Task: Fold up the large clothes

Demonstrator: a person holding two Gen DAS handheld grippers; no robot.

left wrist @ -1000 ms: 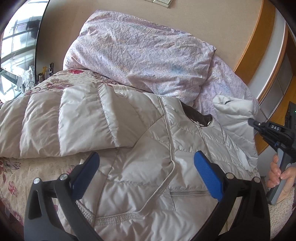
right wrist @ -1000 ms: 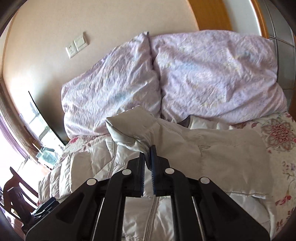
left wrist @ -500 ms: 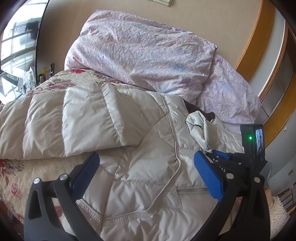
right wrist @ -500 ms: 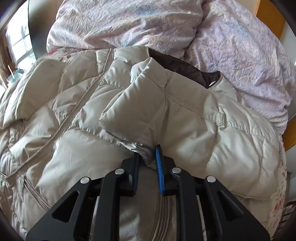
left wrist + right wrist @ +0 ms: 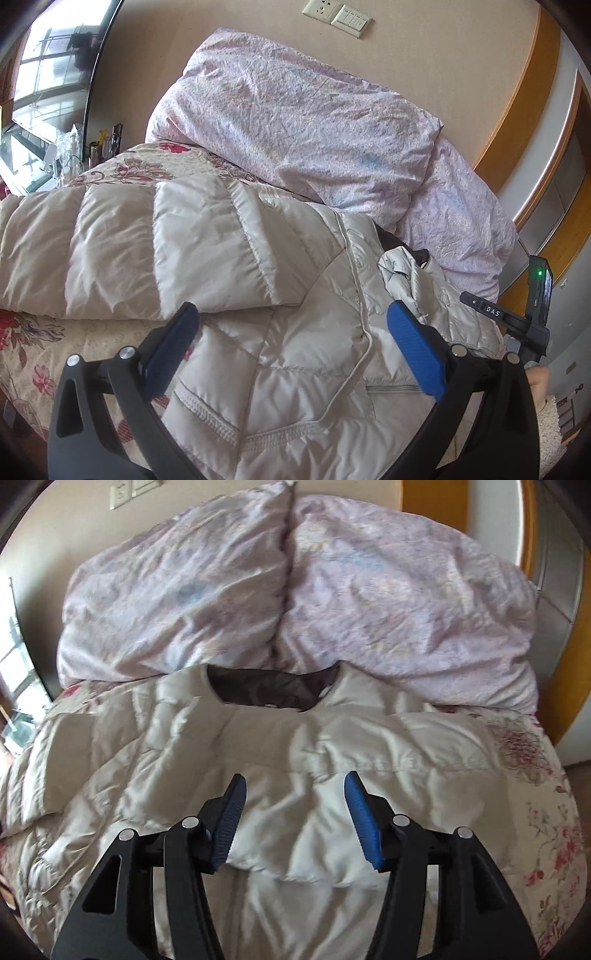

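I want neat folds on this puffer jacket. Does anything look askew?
Yes: the puffer jacket has one sleeve still stretched out sideways, unfolded, and the folded-over sleeve lies rumpled. Both tongs are open.

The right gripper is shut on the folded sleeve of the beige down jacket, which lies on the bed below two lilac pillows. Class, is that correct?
Not quite. The right gripper is open, its blue pads apart above the folded sleeve, gripping nothing; the right wrist view shows it. The down jacket does lie on the bed below the two lilac pillows.
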